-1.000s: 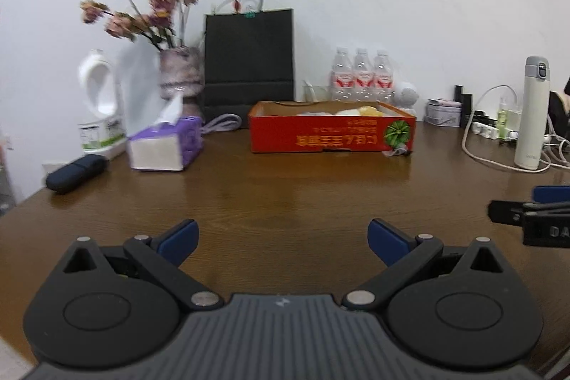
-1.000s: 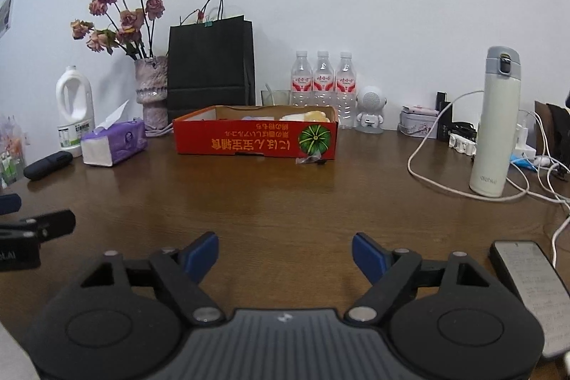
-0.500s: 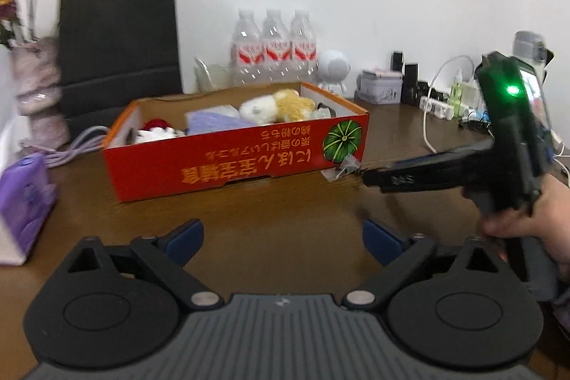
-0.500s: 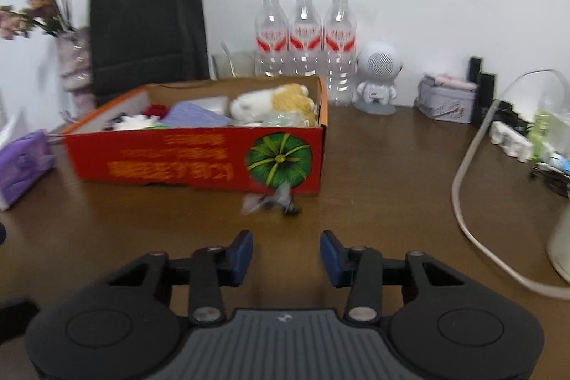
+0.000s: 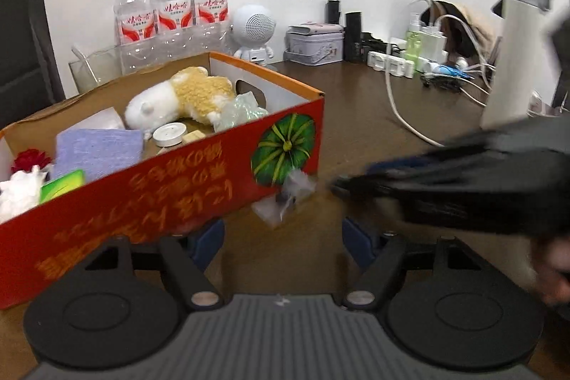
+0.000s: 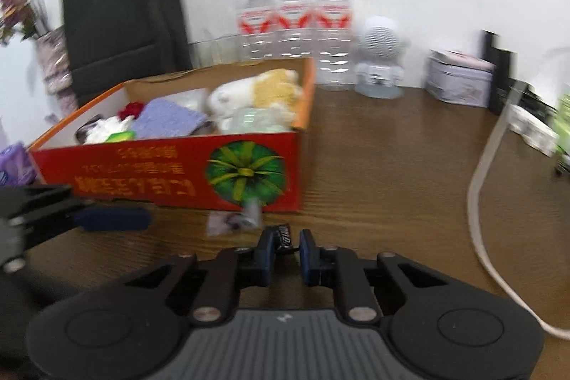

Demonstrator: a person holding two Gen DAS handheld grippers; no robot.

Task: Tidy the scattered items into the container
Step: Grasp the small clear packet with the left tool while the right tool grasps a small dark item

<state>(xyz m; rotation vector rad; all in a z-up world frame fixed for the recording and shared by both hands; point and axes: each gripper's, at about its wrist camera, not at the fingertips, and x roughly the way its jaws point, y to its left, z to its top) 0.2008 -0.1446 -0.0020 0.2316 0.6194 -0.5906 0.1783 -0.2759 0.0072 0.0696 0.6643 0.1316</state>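
Right gripper (image 6: 286,246) sits low over the brown surface (image 6: 392,184), jaws closing and nearly together, with a small dark wrapped item (image 6: 283,238) between the pads; the pads look to be on it, though blur makes full contact hard to confirm. That item sits on the surface just near of the red box (image 6: 178,166), by its right front corner under the green pumpkin print. A clear crinkly wrapper (image 6: 231,219) lies just left of it, touching or almost touching the box wall. Left gripper (image 5: 283,237) is in front of the same corner, jaws closing but still wide apart, nothing between them; its left finger is close to the box front. Box already holds a plush toy (image 5: 181,98), purple cloth (image 5: 96,148), white round cap (image 5: 170,134) and other bits. Risks: the dark item is small and gripped near the pad tips, so it could squirt out or be pushed against the box if the jaws are off-centre; the clear wrapper could get dragged along or nudged under the box edge; the two grippers are crowded at one corner and could knock each other or shift the box. The dark item's long axis seems to run roughly left-right across the jaws, tilted slightly up to the right; which end is which cannot be told.
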